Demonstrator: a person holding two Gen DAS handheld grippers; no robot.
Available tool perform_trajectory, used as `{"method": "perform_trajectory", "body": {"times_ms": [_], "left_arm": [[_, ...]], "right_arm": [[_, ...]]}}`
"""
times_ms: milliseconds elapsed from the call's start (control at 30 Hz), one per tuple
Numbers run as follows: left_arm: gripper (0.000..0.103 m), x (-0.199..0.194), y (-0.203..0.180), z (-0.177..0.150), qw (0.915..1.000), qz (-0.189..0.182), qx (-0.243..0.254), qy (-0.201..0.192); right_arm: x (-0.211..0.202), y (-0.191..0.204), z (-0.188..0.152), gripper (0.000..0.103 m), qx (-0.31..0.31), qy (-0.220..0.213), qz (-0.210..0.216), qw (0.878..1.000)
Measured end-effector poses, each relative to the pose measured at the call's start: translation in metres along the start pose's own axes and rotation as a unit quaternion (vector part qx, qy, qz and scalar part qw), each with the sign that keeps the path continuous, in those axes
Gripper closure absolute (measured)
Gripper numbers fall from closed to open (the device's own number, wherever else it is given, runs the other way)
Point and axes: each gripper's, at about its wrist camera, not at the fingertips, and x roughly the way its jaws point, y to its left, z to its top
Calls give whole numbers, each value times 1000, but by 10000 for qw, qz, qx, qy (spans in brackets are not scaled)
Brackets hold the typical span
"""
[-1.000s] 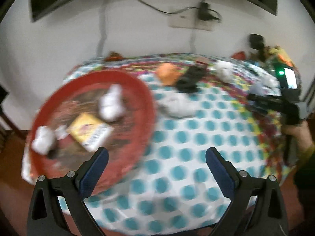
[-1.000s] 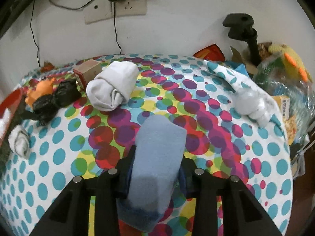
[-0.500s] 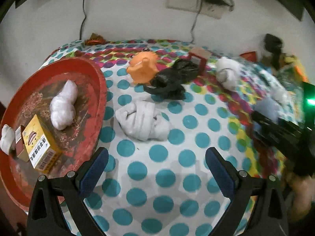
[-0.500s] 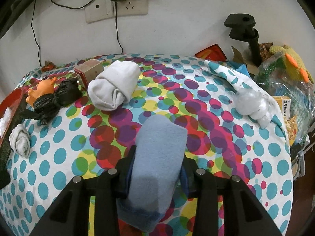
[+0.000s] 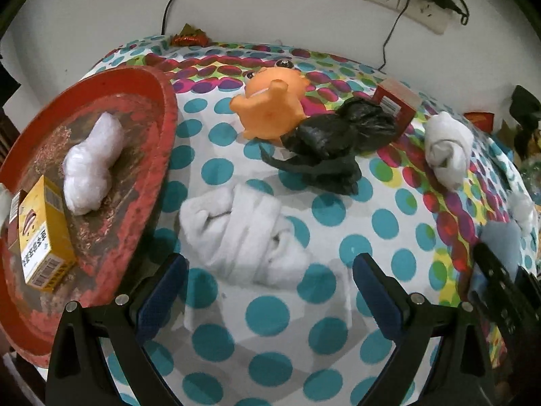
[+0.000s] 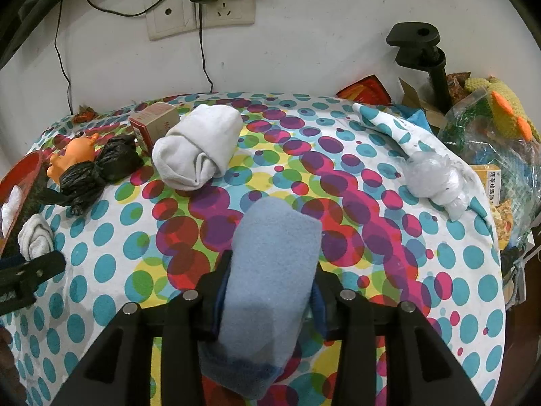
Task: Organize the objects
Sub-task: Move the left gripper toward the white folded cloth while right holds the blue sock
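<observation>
One rolled light-blue sock (image 6: 270,270), fuzzy with a darker cuff at its near end, is lying on the spotted tablecloth (image 6: 389,203) between the right gripper (image 6: 267,291) pads, which have just been easing apart yet are still pressing its sides. Its underside is staying hidden. Left gripper (image 5: 268,280) is hanging wide open, empty, over a knotted white cloth bundle (image 5: 243,237) beside the red tray (image 5: 162,155).

i'm in a home: a table (image 6: 389,270) under a spotted cloth, wall sockets (image 6: 203,17) with chargers, socks (image 6: 199,152), a toy (image 5: 270,108).
</observation>
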Motion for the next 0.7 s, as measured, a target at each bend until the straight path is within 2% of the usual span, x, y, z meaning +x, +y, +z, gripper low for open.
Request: {"method": "perform_trajectory", "body": {"times_ms": [167, 700], "left_arm": [[6, 7, -8, 7, 9995, 293, 96, -102], [8, 12, -24, 12, 9991, 287, 54, -294]], "right_arm": [[0, 0, 0, 60, -1, 2, -1, 10000], [1, 3, 3, 58, -1, 7, -7, 10000]]}}
